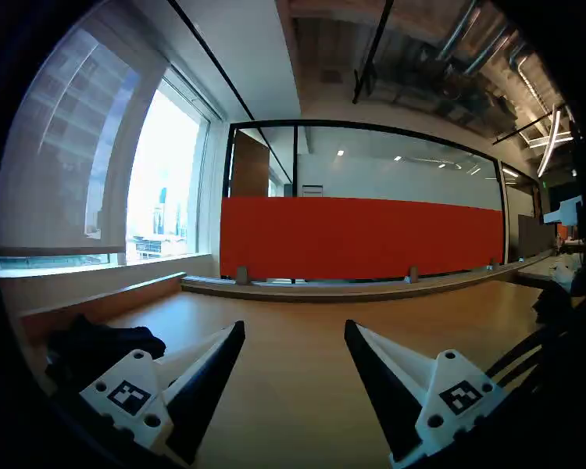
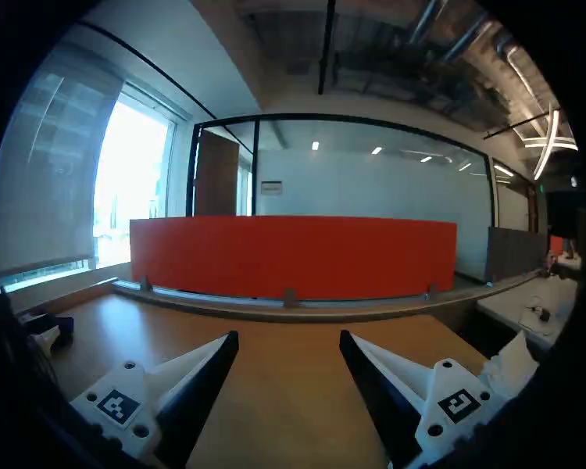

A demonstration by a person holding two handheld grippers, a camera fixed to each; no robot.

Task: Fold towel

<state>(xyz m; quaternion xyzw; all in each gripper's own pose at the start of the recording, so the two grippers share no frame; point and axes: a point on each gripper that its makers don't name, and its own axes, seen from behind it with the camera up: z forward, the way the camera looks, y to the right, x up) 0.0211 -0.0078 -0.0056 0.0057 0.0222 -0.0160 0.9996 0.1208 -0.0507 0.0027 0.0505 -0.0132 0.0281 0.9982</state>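
The worktop (image 1: 293, 375) was smooth, warm-toned wood with a soft satin sheen, and the dark bundle (image 1: 98, 344) on it looked like soft matt cloth. The left gripper (image 1: 294, 323) and right gripper (image 2: 288, 334) had fingers (image 1: 441, 383) of matt white plastic with black inner faces. The orange divider (image 1: 355, 238) looked flat and matt, the glass wall (image 1: 387, 164) behind it glossy, the ceiling pipes (image 1: 457, 35) dull metal.

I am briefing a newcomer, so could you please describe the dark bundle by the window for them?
Start at the bright window and drop to the wooden desk beneath it. At the desk's window-side edge, just beyond the left tool, lies a dark bundle of cloth. Unlike the hard, white-backed finger beside it, it is soft, crumpled and wholly black.
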